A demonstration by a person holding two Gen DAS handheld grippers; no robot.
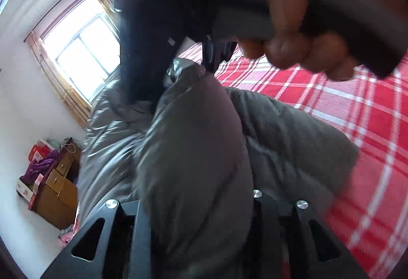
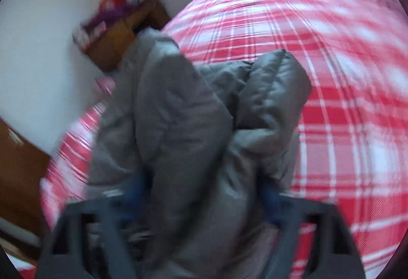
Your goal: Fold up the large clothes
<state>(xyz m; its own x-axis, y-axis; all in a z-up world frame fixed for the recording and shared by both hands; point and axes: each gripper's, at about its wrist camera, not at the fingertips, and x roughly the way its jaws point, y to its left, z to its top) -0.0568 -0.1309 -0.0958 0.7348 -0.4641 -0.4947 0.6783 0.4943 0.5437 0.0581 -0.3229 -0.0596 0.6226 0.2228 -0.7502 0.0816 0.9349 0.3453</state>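
Observation:
A grey padded jacket (image 1: 193,141) lies bunched on the red plaid bed (image 1: 357,110). In the left wrist view a thick fold of it fills the gap between the black fingers of my left gripper (image 1: 196,200) and touches both. A person's hand (image 1: 293,44) at the top right holds the right gripper (image 1: 216,54), whose dark fingers point at the jacket's far end. In the blurred right wrist view the jacket (image 2: 183,113) rises in a ridge between the blue pads (image 2: 270,192) of my right gripper (image 2: 204,189), filling the gap. A loose puffy part (image 2: 275,90) stands to the right.
The bed sheet (image 2: 331,75) stretches wide to the right of the jacket. A wooden cabinet (image 1: 56,189) with boxes and purple cloth on it stands by the white wall at left. A curtained window (image 1: 81,49) is behind it. Brown furniture (image 2: 20,151) sits at the left edge.

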